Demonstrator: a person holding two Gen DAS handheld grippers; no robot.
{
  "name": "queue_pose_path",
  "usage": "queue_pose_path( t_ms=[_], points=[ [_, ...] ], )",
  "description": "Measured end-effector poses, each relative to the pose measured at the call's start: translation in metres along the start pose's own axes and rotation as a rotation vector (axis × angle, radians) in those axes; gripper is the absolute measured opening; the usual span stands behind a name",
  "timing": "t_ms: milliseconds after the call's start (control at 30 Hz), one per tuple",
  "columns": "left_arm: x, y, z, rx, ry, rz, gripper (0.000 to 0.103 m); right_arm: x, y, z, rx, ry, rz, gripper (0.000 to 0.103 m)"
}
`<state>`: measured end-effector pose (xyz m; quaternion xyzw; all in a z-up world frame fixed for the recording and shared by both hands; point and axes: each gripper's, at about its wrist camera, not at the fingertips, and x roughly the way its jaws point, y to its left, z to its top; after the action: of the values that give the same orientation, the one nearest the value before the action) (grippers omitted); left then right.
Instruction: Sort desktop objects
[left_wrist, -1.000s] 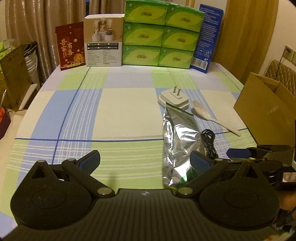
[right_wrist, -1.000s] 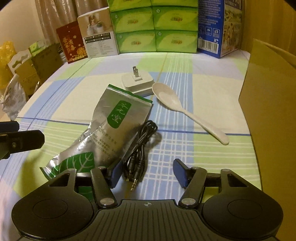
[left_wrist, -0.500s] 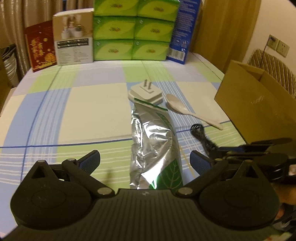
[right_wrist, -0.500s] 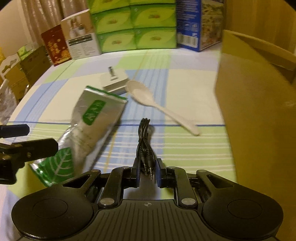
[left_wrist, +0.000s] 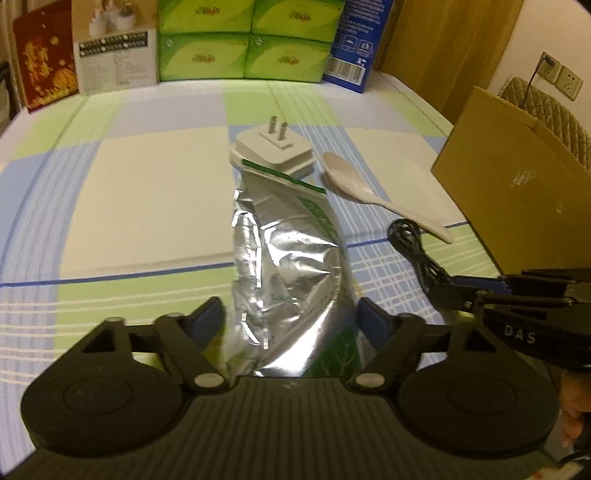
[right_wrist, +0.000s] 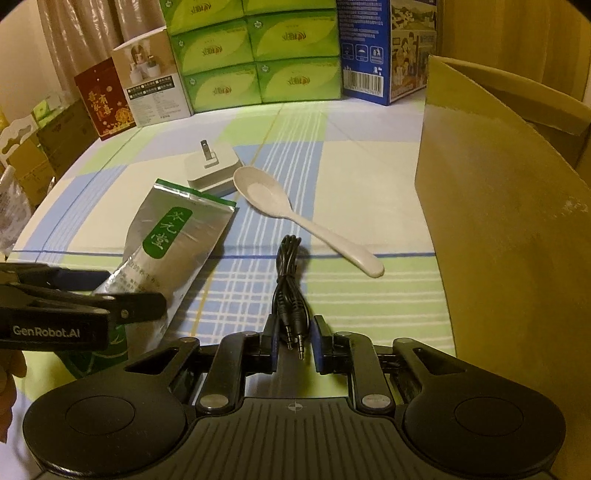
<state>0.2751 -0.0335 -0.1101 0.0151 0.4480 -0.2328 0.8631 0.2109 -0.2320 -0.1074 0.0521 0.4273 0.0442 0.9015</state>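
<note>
Both hand-held grippers on the job!
Right hand-held gripper (right_wrist: 293, 349) pinches the black cable (right_wrist: 288, 273) low over the surface (right_wrist: 369, 177); left hand-held gripper (left_wrist: 291, 319) spread around the foil pouch (left_wrist: 284, 258).

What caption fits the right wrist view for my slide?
Right gripper shut on black audio cable; foil pouch and spoon lie beyond.

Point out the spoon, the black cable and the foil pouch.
spoon (right_wrist: 260, 192): right wrist view, inside its bowl.
black cable (right_wrist: 286, 275): right wrist view, middle of the bundled strands.
foil pouch (left_wrist: 284, 266): left wrist view, crinkled silver middle.
</note>
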Motion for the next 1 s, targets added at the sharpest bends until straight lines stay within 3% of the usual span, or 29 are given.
queue_pose_path(
  t_ms=[167,500,567,633,1000],
  points=[
    [-0.004,-0.003,0.002,0.013,0.004,-0.013,0.051,0.008,-0.004,0.006,0.006,-0.027,0.01,0.037],
    [-0.01,0.001,0.0,0.008,0.008,0.013,0.048,0.024,0.01,0.01,-0.12,-0.067,0.003,0.037],
    [-0.011,0.0,-0.001,0.013,0.008,0.016,0.048,0.025,0.016,0.007,-0.154,-0.069,-0.009,0.031],
    [-0.012,0.0,-0.002,0.014,0.009,0.019,0.048,0.025,0.018,0.006,-0.157,-0.063,-0.012,0.015],
    [-0.037,-0.01,-0.029,0.002,0.032,0.03,0.046,-0.005,0.011,-0.008,-0.022,0.023,0.047,0.014]
  ],
)
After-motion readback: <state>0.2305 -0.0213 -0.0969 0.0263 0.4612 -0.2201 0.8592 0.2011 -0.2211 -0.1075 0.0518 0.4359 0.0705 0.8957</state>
